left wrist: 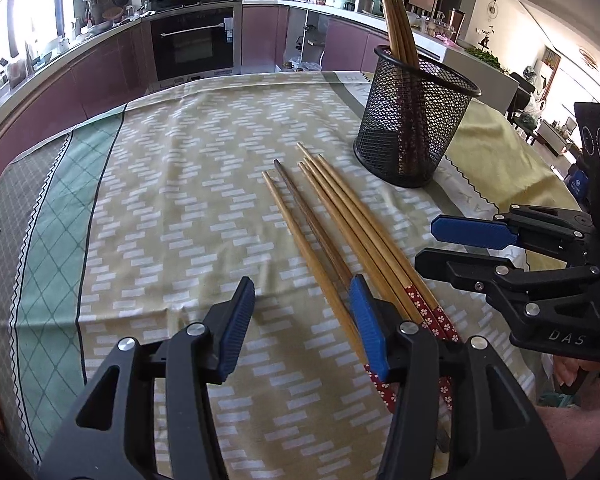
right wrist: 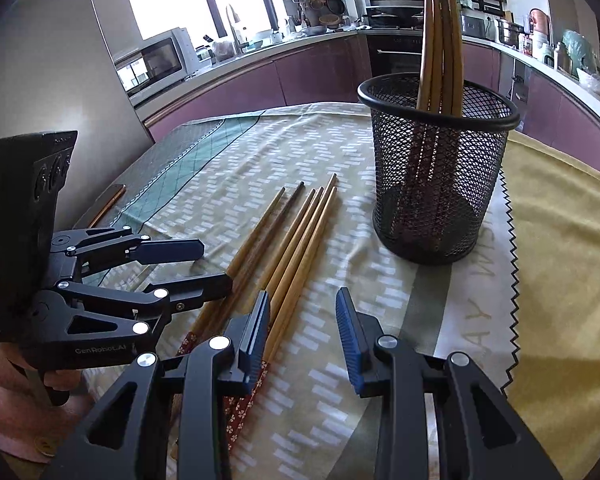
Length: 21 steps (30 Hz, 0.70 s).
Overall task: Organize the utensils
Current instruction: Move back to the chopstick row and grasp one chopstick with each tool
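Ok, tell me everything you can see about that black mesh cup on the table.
The black mesh cup is a round wire-mesh holder with a solid rolled rim, looking like metal. It stands upright on the patterned tablecloth, beyond the loose chopsticks lying flat, apart from them. Several wooden chopsticks stand inside, leaning against its rim. Neither hand-held gripper touches it.

On the tabletop (left wrist: 172,184) a row of chopsticks (left wrist: 324,216) lies side by side, tips pointing away towards the kitchen counter behind. The mesh holder (left wrist: 414,120) stands just beyond them to the right (more chopsticks upright inside it). The left gripper (left wrist: 302,322) hangs above their near ends, the right gripper (right wrist: 302,336) beside it on the right.
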{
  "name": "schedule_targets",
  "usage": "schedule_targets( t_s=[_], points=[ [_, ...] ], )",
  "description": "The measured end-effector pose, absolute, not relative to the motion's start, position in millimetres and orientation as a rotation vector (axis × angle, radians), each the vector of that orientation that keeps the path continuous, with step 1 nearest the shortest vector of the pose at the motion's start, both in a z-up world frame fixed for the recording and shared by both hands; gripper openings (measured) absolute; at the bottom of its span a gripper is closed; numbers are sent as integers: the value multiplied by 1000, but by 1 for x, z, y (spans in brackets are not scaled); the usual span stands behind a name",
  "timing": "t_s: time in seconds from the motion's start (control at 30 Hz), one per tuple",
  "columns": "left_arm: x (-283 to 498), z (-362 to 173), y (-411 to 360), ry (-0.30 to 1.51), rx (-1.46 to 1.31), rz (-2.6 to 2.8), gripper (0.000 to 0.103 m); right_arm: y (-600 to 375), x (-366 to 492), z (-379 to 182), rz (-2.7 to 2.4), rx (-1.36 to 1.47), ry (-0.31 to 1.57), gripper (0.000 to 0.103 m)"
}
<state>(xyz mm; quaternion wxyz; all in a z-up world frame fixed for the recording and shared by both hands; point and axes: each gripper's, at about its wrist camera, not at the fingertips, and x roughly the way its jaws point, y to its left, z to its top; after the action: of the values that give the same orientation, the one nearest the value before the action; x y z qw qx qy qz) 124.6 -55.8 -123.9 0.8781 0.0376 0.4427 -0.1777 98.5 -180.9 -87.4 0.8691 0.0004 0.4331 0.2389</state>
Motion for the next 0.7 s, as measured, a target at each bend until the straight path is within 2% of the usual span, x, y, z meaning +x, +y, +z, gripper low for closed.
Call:
schedule_targets(
  t_s=[0.5,0.7],
  points=[
    [127,-125,-53,936,68,-379,48,-168,101,-94,480,-51,915,32],
    [126,-124,-54,943,89,-379,43,-168,103,-95,461,-67,926,32]
  ],
)
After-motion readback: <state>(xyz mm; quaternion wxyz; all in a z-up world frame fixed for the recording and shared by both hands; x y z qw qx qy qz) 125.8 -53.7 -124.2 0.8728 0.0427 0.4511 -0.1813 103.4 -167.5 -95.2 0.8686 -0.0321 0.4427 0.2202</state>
